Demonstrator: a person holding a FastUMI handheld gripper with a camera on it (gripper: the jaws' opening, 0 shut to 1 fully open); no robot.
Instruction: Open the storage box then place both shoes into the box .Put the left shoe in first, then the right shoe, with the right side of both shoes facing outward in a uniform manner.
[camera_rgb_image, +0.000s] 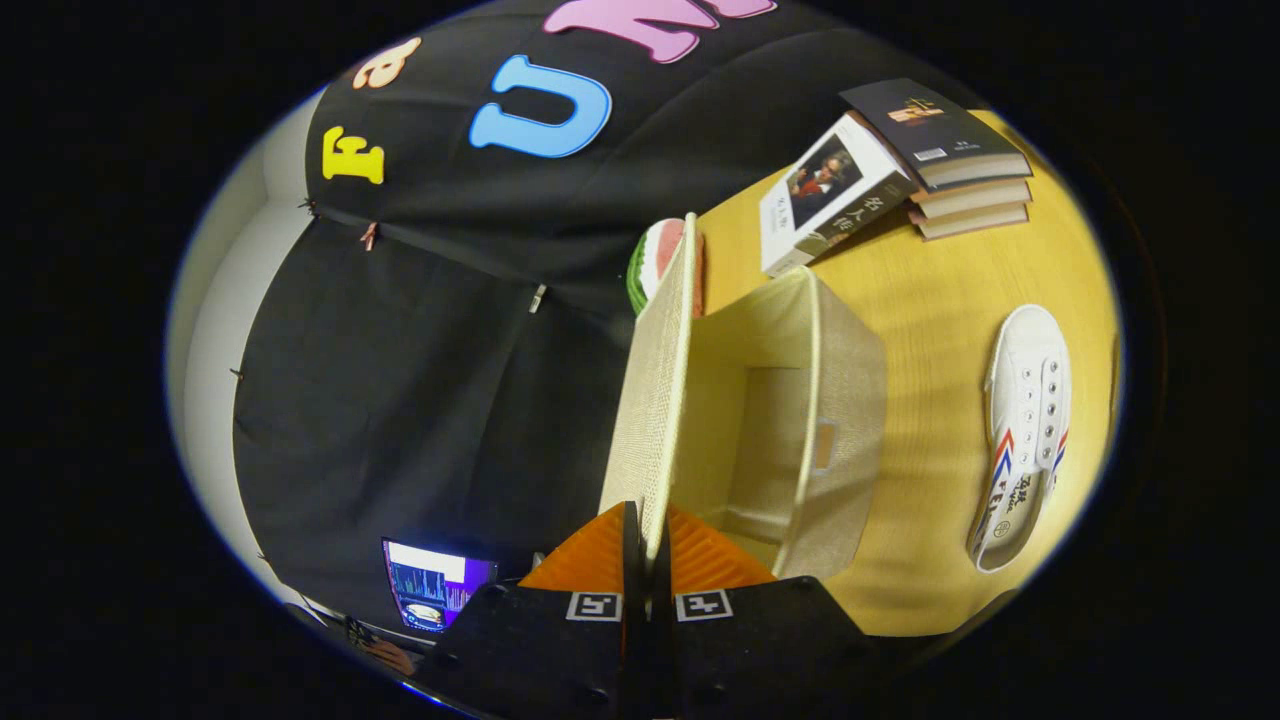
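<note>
In the gripper view the whole scene is rolled on its side, with the wooden table (930, 300) standing off to the three o'clock side. The gripper (648, 545) has its two fingers brought together on the free edge of the lid (655, 390) of the storage box (790, 420); the thin woven panel runs straight from between the fingers toward twelve o'clock, so they are clamped on it.

The lid stands swung up from the box mouth, and the pale, bare interior shows just at one o'clock from the fingers. One white shoe (1022, 435) lies on the table at three o'clock from the box, well apart from it, opening toward the camera. A stack of books (900, 165) sits beyond the box at one o'clock, and a watermelon-patterned thing (648, 262) peeks out behind the lid's far end; it may be a cushion or toy, the view is too bent there to say.

The step in hand looks like opening the box. To do it well, carry the lid along its hinge arc, not pulling straight, so the light box does not drag. Take it fully past upright before letting go, or it may fall shut. Release only once it rests.
</note>
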